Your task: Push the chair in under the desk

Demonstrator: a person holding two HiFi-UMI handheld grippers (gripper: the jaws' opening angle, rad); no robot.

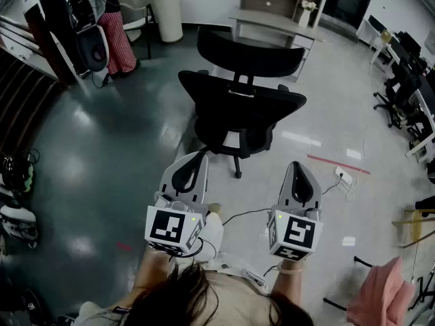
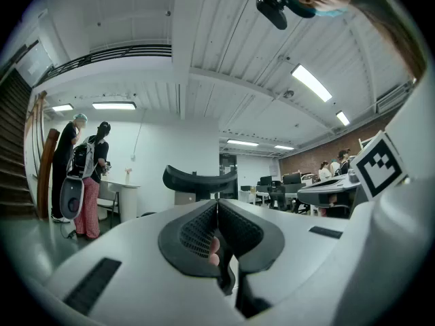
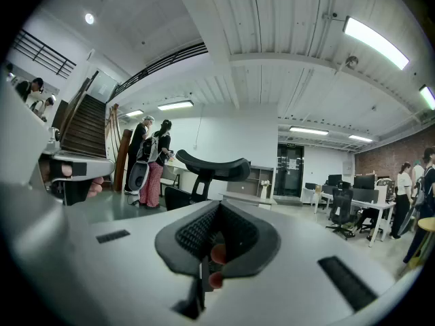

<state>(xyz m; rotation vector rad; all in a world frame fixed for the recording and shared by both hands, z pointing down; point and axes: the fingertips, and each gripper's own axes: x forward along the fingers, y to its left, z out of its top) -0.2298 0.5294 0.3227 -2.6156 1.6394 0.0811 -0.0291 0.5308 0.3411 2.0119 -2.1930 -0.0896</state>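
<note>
Head view: chair (image 1: 241, 107) stands on open floor with its backrest facing the person, and the desk (image 1: 275, 22) is beyond the chair, well apart from it, so the seat is not under the desk at all. Step looks like the approach, pushing not begun. Left gripper (image 1: 198, 158) and right gripper (image 1: 298, 167) sit on the near side of the chair, side by side, both aimed level at the backrest and touching nothing. Left gripper view: jaws pressed together (image 2: 217, 206), nothing clamped, the chair's headrest (image 2: 197, 178) straight ahead. Right gripper view: jaws also together (image 3: 217, 209) and empty, headrest (image 3: 211, 168) ahead and the desk (image 3: 248, 199) behind the chair. Next move, as I judge it: bring both closed tips forward onto the backrest, one on each side of the centre post, then push evenly so the chair rolls straight to the desk. Risk: an uneven push may swivel the seat or steer the castors off line. Two people (image 1: 112, 19) stand far to the chair's left, clear of the path. White cable (image 1: 238, 216) lies on the floor on the near side of the chair.
</note>
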